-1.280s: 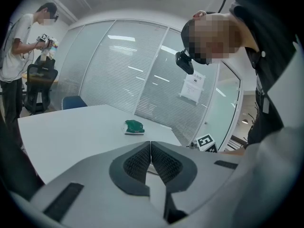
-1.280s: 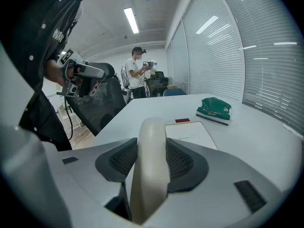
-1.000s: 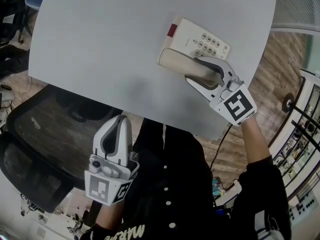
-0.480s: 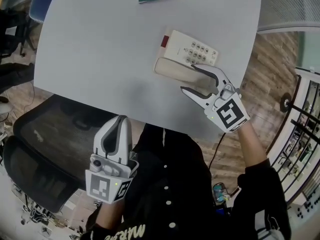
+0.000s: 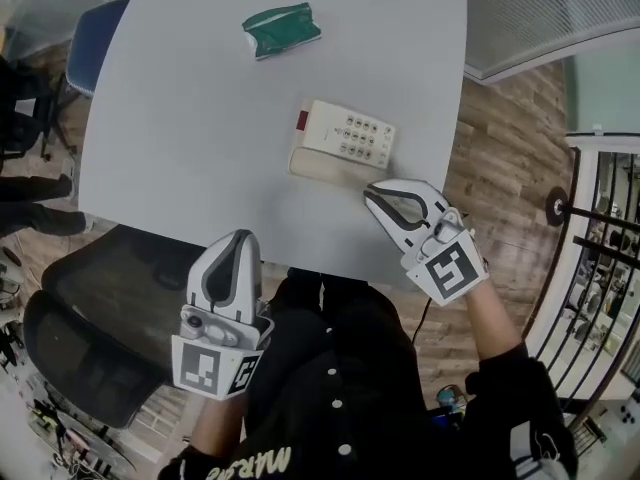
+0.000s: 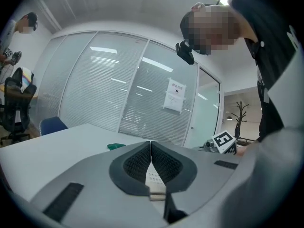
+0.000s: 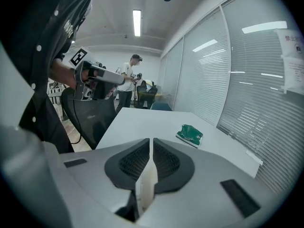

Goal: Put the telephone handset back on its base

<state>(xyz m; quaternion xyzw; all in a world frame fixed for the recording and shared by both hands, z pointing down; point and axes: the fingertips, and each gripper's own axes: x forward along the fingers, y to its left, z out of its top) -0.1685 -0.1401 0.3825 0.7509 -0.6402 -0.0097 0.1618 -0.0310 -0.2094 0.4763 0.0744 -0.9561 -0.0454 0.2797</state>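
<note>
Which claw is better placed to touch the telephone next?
Right. The right claw, closing on nothing, sits just beside the telephone; the left claw hangs off the table, near the body.

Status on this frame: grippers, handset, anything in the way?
Left gripper shut, empty. Right gripper closing, empty. Cream telephone handset lying on white keypad base, ungripped. Green packet far off, nothing obstructing.

a pale grey rectangular table (image 5: 200,118) stands on a brown wood-plank floor (image 5: 505,138), with a black mesh office chair (image 5: 90,298) by its near edge and a blue chair (image 5: 95,38) at its far left corner. glass partition walls with white slatted blinds (image 6: 109,80) (one pane bears a paper notice (image 6: 175,95)) enclose it, and a long ceiling strip light (image 7: 137,23) glows.
</note>
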